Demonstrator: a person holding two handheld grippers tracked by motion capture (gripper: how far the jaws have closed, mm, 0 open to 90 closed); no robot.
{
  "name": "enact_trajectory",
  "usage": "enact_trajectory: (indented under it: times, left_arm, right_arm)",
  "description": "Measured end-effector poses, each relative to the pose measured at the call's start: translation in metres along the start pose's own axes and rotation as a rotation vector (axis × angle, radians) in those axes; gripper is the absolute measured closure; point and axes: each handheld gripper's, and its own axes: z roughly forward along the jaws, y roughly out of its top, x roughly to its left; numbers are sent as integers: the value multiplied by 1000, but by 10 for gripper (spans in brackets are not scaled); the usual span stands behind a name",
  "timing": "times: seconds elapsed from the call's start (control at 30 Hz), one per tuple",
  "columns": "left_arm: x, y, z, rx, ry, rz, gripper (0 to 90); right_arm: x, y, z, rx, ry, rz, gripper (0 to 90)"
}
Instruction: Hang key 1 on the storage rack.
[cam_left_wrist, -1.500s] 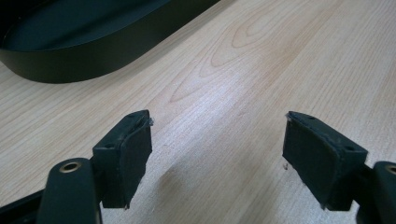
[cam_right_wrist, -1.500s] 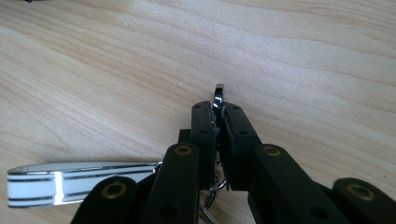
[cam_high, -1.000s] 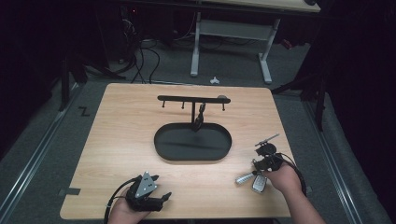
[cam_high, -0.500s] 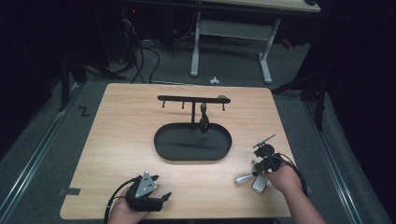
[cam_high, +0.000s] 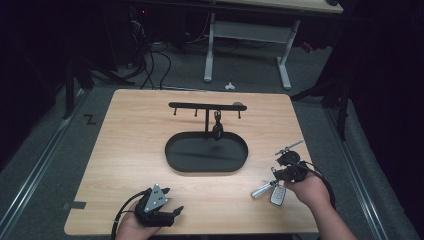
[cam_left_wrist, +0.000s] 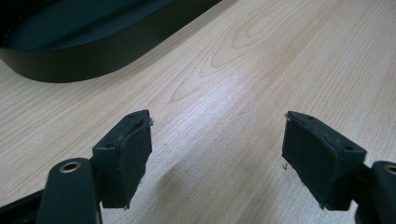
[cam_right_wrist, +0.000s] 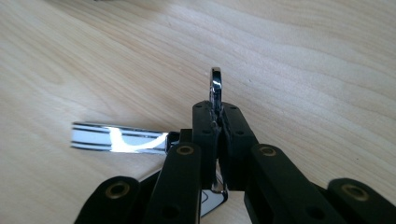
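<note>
Wooden table (cam_high: 130, 150) on grey floor, dark room behind. Lower left of the high view: left gripper (cam_high: 167, 214) near the front edge, jaws wide apart, nothing between them, bare wood ahead. Centre: black oval tray (cam_high: 172, 155) with hook rack (cam_high: 200, 105). Lower right: right gripper (cam_high: 280, 175) clamped on a key ring (cam_right_wrist: 215, 84), keys (cam_high: 270, 191) hanging just below, close to the right edge.

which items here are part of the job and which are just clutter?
In the job:
- key ring, clamped in the right gripper
- silver fob and car key hanging from it
- black hook stand with oval tray, one item already on a hook

Lying about:
- left gripper, open, idle on the table
- floor cables, desk legs
</note>
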Motion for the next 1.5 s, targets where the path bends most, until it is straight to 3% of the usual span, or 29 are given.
enact_trajectory:
  times: [0.23, 0.6, 1.13, 1.5]
  left_arm:
    - [-1, 1, -2, -28, 8, 7, 246]
    - [-1, 1, -3, -33, 10, 8, 246]
    - [-2, 1, -2, -31, 4, 12, 247]
    - [-1, 1, -2, -31, 5, 16, 247]
  right_arm:
    - [9, 4, -26, -65, 11, -26, 865]
    - [19, 20, -49, -135, 23, -50, 866]
    - [30, 42, -77, -163, 14, -91, 865]
    - [37, 58, -81, -167, 5, -113, 865]
